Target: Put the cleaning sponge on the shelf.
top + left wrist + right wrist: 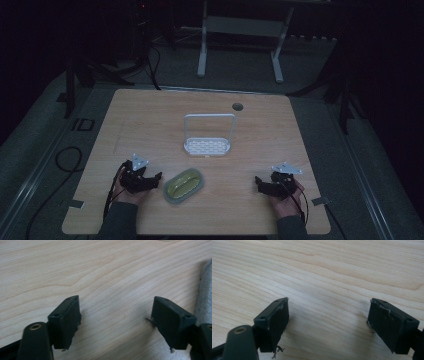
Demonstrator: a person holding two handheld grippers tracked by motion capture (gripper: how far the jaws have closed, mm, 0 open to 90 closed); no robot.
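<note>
A pale green oval dish [184, 185] lies on the wooden table [150, 115] near its front edge. A white wire-handled rack [207, 145] stands behind the dish at the table's middle. My left gripper [152, 180] rests just left of the dish, held by a hand, its jaws pointing toward the dish. In the left gripper view the left gripper [116, 302] is open over bare wood. My right gripper [260, 184] sits at the front right, well apart from the dish. In the right gripper view the right gripper [329, 302] is open with nothing between its jaws.
A round cable hole [237, 106] is in the table's far side. A white frame leg [202, 50] stands on the dark floor behind the table. A grey textured surface [206, 290] shows at the right edge of the left gripper view.
</note>
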